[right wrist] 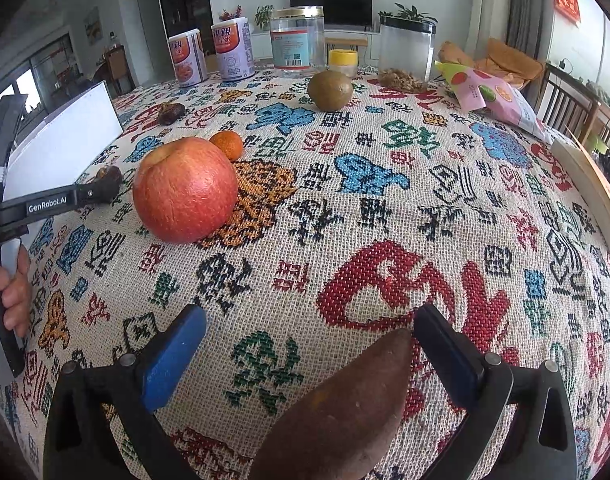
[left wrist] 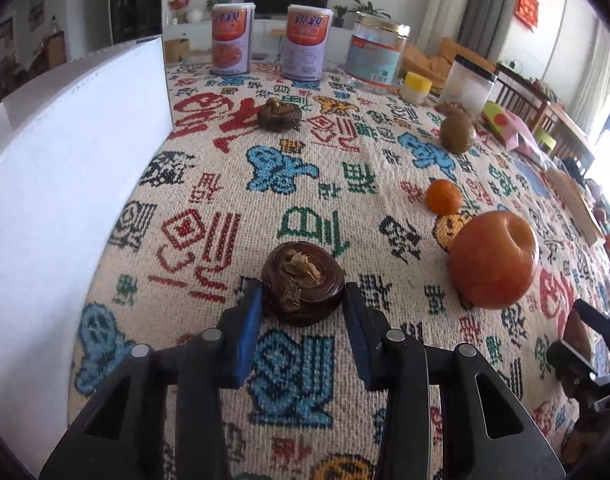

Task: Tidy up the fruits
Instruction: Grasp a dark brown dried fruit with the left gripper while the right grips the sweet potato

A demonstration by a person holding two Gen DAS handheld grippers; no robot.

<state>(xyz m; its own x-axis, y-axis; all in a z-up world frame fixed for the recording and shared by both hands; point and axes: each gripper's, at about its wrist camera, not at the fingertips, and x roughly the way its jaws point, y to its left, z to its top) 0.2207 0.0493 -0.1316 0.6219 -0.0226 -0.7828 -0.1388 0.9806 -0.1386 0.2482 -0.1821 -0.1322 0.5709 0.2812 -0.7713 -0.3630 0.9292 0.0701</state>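
Note:
My left gripper (left wrist: 303, 302) is shut on a dark brown water chestnut (left wrist: 303, 276), its blue pads (left wrist: 251, 320) against both sides; the chestnut rests on the patterned cloth (left wrist: 305, 200). In the right wrist view the same gripper (right wrist: 107, 190) comes in from the left with the dark chestnut (right wrist: 109, 182) at its tip. My right gripper (right wrist: 309, 316) stands open, and a brown sweet potato (right wrist: 345, 408) lies between its fingers without touching the pads. A red apple (right wrist: 185, 190), a tangerine (right wrist: 227, 144), a kiwi (right wrist: 329, 90) and a second water chestnut (left wrist: 279, 114) lie on the cloth.
A white box (left wrist: 65, 184) stands along the table's left side. At the far edge are two purple cans (left wrist: 229, 38), a clear jar (left wrist: 377, 52), a small yellow-lidded pot (left wrist: 417, 86) and a black-lidded jar (right wrist: 405, 52). A snack bag (right wrist: 493, 96) lies at the far right.

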